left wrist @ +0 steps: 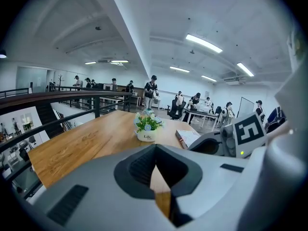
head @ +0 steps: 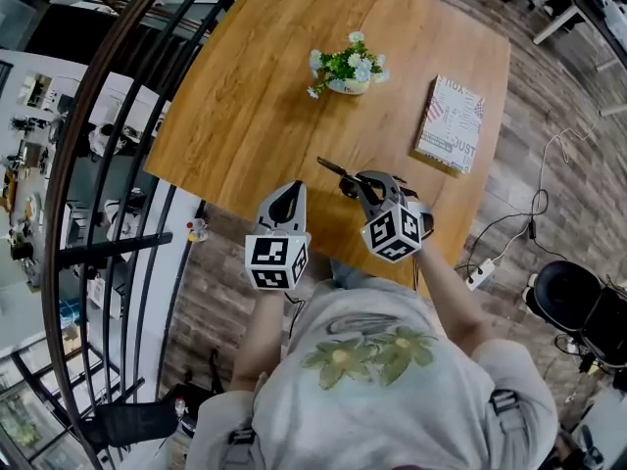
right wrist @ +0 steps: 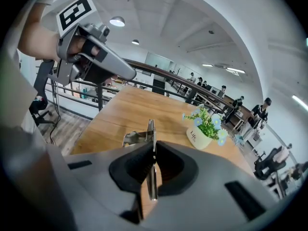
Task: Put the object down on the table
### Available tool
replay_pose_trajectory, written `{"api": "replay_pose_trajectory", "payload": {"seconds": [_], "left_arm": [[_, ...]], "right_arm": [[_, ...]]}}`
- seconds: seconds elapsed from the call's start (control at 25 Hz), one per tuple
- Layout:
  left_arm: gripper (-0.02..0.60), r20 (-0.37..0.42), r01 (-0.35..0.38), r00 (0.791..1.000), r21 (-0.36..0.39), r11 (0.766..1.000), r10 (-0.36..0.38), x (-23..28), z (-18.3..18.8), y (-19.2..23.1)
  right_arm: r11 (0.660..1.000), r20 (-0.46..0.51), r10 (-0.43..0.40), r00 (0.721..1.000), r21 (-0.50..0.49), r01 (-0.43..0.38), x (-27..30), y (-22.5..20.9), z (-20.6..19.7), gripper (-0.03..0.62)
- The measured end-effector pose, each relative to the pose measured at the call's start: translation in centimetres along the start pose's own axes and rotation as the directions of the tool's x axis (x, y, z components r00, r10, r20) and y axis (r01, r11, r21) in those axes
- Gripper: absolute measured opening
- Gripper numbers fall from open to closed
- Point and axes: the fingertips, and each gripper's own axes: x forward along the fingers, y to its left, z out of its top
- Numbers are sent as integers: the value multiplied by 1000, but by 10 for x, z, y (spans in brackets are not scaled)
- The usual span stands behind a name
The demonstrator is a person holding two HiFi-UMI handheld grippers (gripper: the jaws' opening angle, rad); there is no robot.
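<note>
The thin metal object (right wrist: 150, 129) is clamped in the right claw (right wrist: 153, 148), whose jaws are closed on it. It is held edge-up, with its long axis running straight out ahead of the jaws. In the head view the object (head: 338, 172) sticks out of the right claw (head: 364, 186) over the near part of the bench (head: 245, 96). It sits on the person's side of the flower pot (head: 348, 84) and well apart from it, with its tip angled towards the pot's railing side.

Only bare wood lies between the object and the flower pot, so setting it down looks like a matter of lowering and letting go. Whether the tip already touches the wood cannot be told.

The left claw (head: 290, 196) is just beside the right one and a little farther from the pot. Its jaws are together with nothing in them (left wrist: 155, 150).
</note>
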Motion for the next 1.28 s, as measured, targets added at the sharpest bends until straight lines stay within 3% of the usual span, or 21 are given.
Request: {"api": "replay_pose_trajectory", "payload": {"seconds": [0.76, 1.28], "left_arm": [[14, -45, 28, 999, 9, 1000, -27, 8, -13, -4], [12, -65, 37, 997, 2, 999, -36, 13, -20, -5]], "right_arm": [[999, -118, 53, 992, -5, -54, 39, 27, -44, 17], [994, -143, 77, 987, -69, -88, 48, 47, -59, 18]]}}
